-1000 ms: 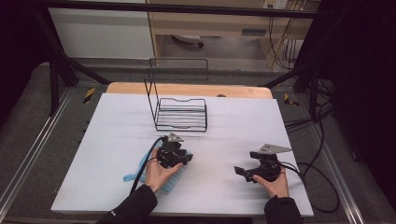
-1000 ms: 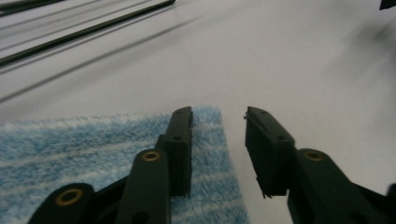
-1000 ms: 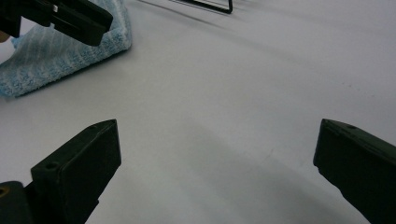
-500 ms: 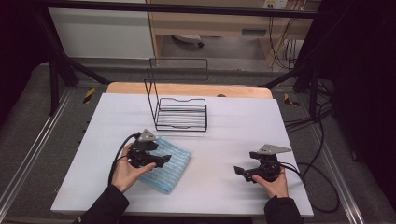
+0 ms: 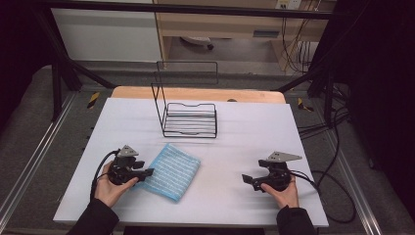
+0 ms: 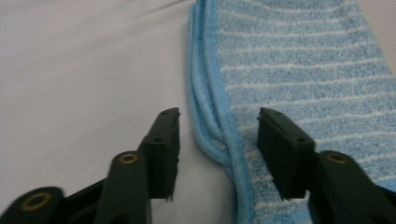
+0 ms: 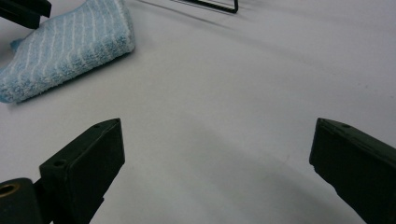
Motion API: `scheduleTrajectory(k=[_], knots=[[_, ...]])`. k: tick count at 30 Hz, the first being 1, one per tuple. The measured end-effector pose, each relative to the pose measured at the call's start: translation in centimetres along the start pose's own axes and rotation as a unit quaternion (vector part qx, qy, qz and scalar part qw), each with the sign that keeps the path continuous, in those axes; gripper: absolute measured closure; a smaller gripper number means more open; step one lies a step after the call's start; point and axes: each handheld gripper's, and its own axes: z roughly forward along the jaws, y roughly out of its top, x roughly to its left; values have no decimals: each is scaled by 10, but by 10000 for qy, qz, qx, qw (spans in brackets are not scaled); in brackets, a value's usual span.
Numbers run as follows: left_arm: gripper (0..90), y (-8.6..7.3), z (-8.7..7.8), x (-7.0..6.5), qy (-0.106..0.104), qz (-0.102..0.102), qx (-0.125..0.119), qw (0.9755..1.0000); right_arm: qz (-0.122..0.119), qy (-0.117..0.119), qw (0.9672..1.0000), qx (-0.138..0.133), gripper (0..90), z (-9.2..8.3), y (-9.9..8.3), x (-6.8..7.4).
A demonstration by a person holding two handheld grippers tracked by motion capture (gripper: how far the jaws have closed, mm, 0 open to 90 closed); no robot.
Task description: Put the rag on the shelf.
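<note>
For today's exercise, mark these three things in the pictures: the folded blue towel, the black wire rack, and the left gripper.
folded blue towel (image 5: pixel 172 171): high view, middle of its striped top.
black wire rack (image 5: pixel 190 125): high view, on the barred base.
left gripper (image 6: pixel 217 135): left gripper view, midway between its fingertips, over the towel's edge.

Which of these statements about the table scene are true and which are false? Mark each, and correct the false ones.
1. The folded blue striped terry cloth lies flat on the white table. True.
2. The black wire rack stands on top of the cloth. False: it stands apart, farther up the table.
3. The left tongs straddle the cloth's hemmed edge, pads not pressing it. True.
4. The right tongs hold the cloth. False: they are open over bare table, the cloth well away.
5. The cloth has white stripes. True.
</note>
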Motion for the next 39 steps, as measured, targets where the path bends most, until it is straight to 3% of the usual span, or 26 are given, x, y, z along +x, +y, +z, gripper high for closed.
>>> scheduleTrajectory(k=[5, 11, 15, 21, 29, 37, 39], knots=[[613, -4, 4, 0, -144, -17, -3, 9999, 22, 31, 10000, -59, 81, 5, 5, 8], [652, -6, 7, -7, 8, 201, 2, 9998, 27, -6, 10000, -86, 126, 18, 15, 26], [677, -7, 8, -5, -95, 72, 4, 9999, 18, -29, 10000, -65, 150, 30, 24, 40], [692, -7, 9, -1, -228, -84, 47, 9997, 17, 34, 10000, -23, 226, 53, 36, 61], [700, -7, 9, -2, -206, -34, 52, 9998, -36, 76, 9998, 201, 307, 94, 52, 87], [704, -8, 9, -3, -178, -22, 58, 9998, 157, -89, 9996, 202, 485, 119, 56, 99], [714, -7, 8, -3, -194, -72, 76, 9998, 302, -124, 9993, 198, 542, 122, 56, 99]])
